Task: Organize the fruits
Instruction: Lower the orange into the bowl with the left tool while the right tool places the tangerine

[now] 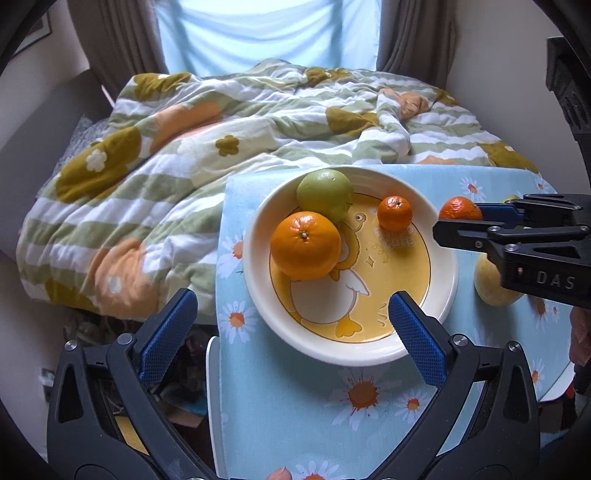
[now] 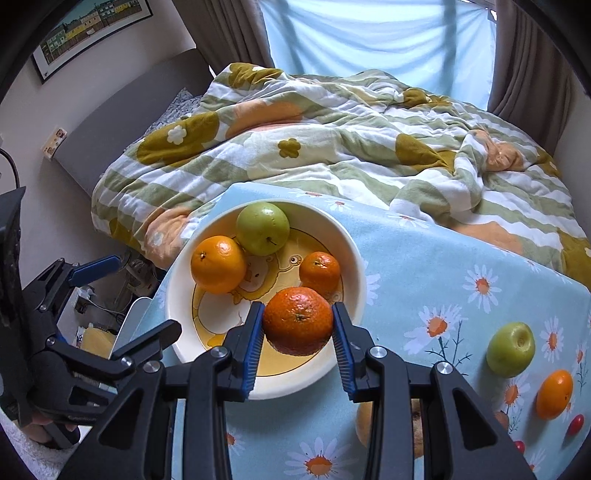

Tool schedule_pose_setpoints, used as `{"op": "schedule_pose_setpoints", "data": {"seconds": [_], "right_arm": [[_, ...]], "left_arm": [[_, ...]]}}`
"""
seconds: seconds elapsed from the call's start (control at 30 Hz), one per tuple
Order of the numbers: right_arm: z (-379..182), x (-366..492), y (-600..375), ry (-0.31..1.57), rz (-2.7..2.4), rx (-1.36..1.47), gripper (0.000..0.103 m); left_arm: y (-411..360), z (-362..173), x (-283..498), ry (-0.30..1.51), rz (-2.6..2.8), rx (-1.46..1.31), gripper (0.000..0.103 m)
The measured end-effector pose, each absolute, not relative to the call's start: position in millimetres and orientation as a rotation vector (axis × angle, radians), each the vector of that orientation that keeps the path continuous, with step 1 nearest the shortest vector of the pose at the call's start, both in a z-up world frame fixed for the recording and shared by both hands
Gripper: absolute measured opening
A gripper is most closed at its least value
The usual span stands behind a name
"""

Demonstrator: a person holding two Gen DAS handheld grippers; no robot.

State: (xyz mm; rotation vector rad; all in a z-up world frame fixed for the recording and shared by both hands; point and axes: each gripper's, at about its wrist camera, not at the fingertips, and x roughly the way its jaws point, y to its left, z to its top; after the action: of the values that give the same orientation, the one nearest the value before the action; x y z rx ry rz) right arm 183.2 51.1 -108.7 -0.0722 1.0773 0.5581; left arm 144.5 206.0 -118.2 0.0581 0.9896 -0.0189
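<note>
Presently, item by item: right gripper [image 2: 297, 345], black frame with blue ribbed pads, fingers clamped on a dark-orange, rough-skinned mandarin [image 2: 297, 320]; the mandarin is held off the surface, over the near rim of the bowl in the right wrist view, and in the left wrist view it sits at the bowl's right edge, pinched at the gripper's tip [image 1: 460, 209].

Left gripper [image 1: 291, 312], same make, fingers spread wide and gripping nothing; it hangs at the bowl's near-left side, one blue pad [image 1: 415, 332] overlapping the near rim in its own view, the other off the table's left edge.

Wide cream ceramic bowl with a yellow cartoon duck printed inside [image 1: 258, 295], standing on the pale blue daisy-print tablecloth [image 1: 295, 406]; contents: one large smooth orange [image 1: 305, 244] at the left, touching a green apple [image 1: 325, 194] behind it; one small orange mandarin [image 1: 394, 213] apart, toward the right.

Loose on the tablecloth, right of the bowl: a second green apple, hollow end facing up [image 2: 511, 349]; a small orange citrus [image 2: 554, 394] just beside it; small red round fruits [image 2: 575, 424] near the cloth's edge, too small to identify; a pale yellow fruit [image 1: 487, 284], mostly hidden behind the right gripper's body.

Behind the table: rumpled quilt, green-and-white striped with mustard and peach flowers [image 1: 184, 166]; light blue curtain [image 1: 266, 33] between brown drapes.
</note>
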Motion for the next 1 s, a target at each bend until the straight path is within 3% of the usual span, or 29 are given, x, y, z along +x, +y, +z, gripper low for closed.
{"op": "schedule_pose_setpoints", "data": {"seconds": [0.5, 0.53, 0.57, 0.63, 1.0], "right_arm": [[-145.6, 194.4, 83.5, 1.143, 0.558, -0.140, 0.035], [-144.6, 194.6, 83.6, 1.139, 0.560, -0.133, 0.050], [-142.5, 194.3, 82.7, 1.130, 0.566, -0.122, 0.072], [-136.8, 193.2, 81.1, 1.109, 0.574, -0.105, 0.095], [-105.2, 187.4, 73.1, 1.031, 0.533, -0.101, 0.095]], "left_arm": [[222.3, -129.4, 122.4, 1.009, 0.013, 0.008, 0.103], [222.5, -129.4, 122.2, 1.008, 0.014, 0.008, 0.103], [222.8, -129.1, 121.6, 1.006, 0.015, 0.007, 0.103], [224.1, -127.6, 120.7, 1.003, 0.014, 0.002, 0.103], [225.5, -107.4, 113.3, 0.976, 0.005, -0.008, 0.103]]}}
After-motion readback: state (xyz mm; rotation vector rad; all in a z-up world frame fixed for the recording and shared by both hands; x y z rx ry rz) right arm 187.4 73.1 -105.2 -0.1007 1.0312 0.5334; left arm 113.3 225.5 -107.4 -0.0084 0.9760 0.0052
